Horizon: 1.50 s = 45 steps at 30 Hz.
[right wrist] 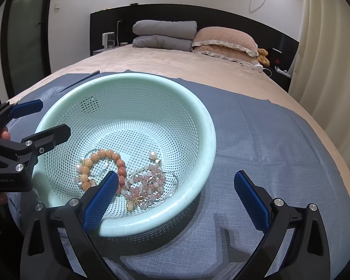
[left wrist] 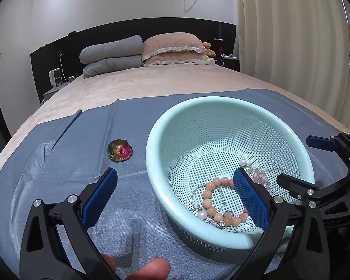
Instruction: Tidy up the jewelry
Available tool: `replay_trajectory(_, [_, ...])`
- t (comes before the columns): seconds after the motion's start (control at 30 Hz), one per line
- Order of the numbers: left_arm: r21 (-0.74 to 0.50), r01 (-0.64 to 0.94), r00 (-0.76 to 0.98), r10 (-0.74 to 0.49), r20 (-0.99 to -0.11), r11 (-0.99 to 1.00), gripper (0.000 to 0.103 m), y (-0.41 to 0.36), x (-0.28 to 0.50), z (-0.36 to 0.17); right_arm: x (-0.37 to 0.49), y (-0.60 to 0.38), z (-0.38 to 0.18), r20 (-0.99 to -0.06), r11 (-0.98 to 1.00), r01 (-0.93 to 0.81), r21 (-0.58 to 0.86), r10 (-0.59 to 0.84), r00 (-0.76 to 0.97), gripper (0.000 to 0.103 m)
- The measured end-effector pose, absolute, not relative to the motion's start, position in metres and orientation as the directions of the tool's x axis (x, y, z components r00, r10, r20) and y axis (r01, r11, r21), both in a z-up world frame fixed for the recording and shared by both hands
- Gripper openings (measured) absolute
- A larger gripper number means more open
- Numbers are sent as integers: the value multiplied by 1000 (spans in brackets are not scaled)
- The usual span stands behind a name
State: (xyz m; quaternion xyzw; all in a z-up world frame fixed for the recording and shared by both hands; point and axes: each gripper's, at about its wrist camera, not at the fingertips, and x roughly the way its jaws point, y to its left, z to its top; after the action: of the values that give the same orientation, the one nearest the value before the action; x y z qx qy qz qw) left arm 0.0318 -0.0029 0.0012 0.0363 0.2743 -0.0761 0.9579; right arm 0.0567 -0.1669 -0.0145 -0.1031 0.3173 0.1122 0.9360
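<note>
Two views share the mint basket (left wrist: 221, 107) on the blue cloth (left wrist: 65, 163), but only the left wrist camera shows the iridescent stone (left wrist: 120, 150), lying alone on the cloth just left of the basket, and a fingertip (left wrist: 151, 269) at the bottom edge. Only the right wrist camera gives a clear look into the basket (right wrist: 205, 126): the orange bead bracelet (right wrist: 109, 155) lies at the left of the bottom, the pink bead bracelet (right wrist: 149, 184) beside it to the right, with a pearl (right wrist: 153, 155) and thin wire hoops among them; in the left view the pink beads (left wrist: 259, 175) are mostly hidden behind a pad. The left gripper (left wrist: 175, 179) is spread wide and holds nothing, its right finger over the basket's inside, its left finger over the cloth. The right gripper (right wrist: 176, 180) is equally wide and empty, straddling the near right rim, left finger inside above the beads, right finger outside.
</note>
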Motion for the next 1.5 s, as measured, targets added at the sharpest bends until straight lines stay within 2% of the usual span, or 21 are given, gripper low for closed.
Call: replay_trajectory(1.5, [23,210,822,-164,-545,977,97,-4,32,-1,56,-167,-15,-621,953,-277,-125,142,771,95])
